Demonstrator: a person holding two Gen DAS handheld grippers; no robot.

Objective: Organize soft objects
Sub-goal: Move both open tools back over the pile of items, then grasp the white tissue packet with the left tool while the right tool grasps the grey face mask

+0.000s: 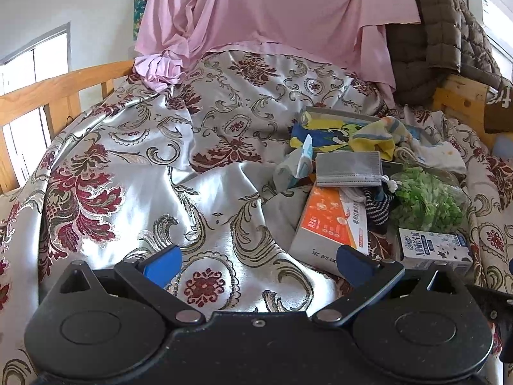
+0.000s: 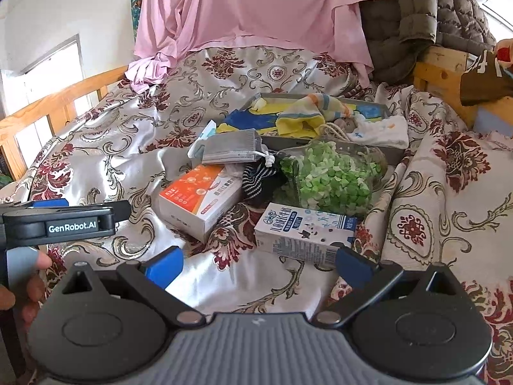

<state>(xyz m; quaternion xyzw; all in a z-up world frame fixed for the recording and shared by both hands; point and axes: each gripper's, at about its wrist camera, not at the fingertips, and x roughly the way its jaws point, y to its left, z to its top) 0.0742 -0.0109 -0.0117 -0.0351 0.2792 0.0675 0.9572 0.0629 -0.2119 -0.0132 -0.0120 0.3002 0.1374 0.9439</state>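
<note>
A pile of items lies on a patterned bedspread [image 1: 134, 166]. A grey tray [image 2: 381, 152] holds a yellow and blue cloth [image 2: 301, 118] and a white cloth [image 2: 384, 133]. In front of it lie a grey drawstring pouch [image 2: 229, 150], a striped sock [image 2: 258, 184], a bag of green pieces [image 2: 333, 179], an orange and white box [image 2: 198, 200] and a milk carton [image 2: 304, 227]. My left gripper [image 1: 256, 261] is open and empty over the bedspread, left of the pile. My right gripper [image 2: 258, 264] is open and empty just before the milk carton. The left gripper [image 2: 64, 221] also shows from the side in the right wrist view.
A pink sheet [image 1: 256, 9] hangs at the back. A brown quilted jacket [image 2: 426, 16] drapes over the wooden bed frame [image 2: 445, 70] at right. A wooden rail [image 1: 48, 96] runs along the left side. A tissue pack [image 2: 202, 141] lies by the pouch.
</note>
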